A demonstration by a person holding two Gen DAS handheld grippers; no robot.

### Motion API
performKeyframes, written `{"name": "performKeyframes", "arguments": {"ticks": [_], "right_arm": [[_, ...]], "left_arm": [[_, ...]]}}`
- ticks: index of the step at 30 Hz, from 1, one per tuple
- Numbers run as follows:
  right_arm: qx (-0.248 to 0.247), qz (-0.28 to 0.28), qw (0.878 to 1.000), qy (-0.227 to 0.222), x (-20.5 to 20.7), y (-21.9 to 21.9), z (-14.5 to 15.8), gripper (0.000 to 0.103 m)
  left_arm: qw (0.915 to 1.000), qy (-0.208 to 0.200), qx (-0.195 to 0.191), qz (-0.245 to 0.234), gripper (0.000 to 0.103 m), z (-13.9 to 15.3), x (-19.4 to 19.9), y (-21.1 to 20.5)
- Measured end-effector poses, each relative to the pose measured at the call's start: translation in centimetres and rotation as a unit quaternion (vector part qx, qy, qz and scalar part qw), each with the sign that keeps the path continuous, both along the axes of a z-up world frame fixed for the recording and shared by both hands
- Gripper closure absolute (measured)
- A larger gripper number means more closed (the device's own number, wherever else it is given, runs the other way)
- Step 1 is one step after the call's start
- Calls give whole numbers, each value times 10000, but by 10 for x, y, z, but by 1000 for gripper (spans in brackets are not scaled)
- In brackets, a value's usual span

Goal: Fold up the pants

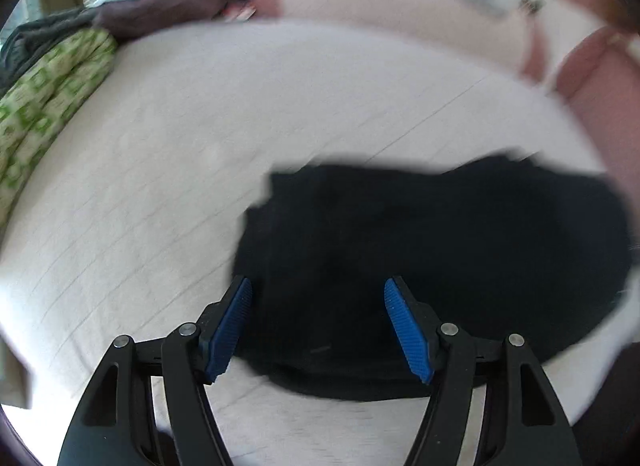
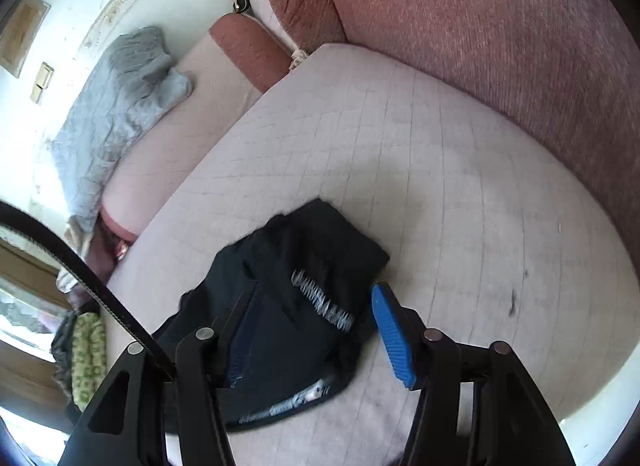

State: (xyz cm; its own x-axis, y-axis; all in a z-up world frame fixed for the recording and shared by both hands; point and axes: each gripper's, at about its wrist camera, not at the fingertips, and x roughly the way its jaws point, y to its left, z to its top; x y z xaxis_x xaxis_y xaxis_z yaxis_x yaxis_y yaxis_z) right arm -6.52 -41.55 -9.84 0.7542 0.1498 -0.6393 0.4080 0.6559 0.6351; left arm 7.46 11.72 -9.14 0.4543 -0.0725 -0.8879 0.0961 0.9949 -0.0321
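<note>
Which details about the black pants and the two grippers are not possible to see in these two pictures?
- Left wrist view: motion blur smears the black pants; folds and layers are unreadable.
- Right wrist view: the white lettering on the pants is too blurred to read.
- Right wrist view: the right gripper has its left finger pad partly covered by the dark cloth.
- Left wrist view: the left gripper stands open; whether it touches the pants is unclear.

A pale quilted mattress carries a folded bundle of black pants near its edge.
</note>
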Motion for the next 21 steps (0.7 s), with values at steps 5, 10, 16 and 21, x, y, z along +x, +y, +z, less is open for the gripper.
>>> {"name": "performKeyframes", "arguments": {"ticks": [5,10,16,21], "right_arm": [[-106,1193,9923,-301,40,66,13,41],[-353,2711,9616,-240,100,179,9,41],[-809,4206,9035,-163,157,333,15,41],[-1247,4705,8733,203,190,438,3,41]], "left_arm": [[9944,116,-844,626,35,5,-8,47],[9827,-83,-1530,1042,36,15,-26,73],[9798,-493,-1487,1241,39,22,-52,85],[9709,-555,-1832,1438,39,25,-66,116]]}}
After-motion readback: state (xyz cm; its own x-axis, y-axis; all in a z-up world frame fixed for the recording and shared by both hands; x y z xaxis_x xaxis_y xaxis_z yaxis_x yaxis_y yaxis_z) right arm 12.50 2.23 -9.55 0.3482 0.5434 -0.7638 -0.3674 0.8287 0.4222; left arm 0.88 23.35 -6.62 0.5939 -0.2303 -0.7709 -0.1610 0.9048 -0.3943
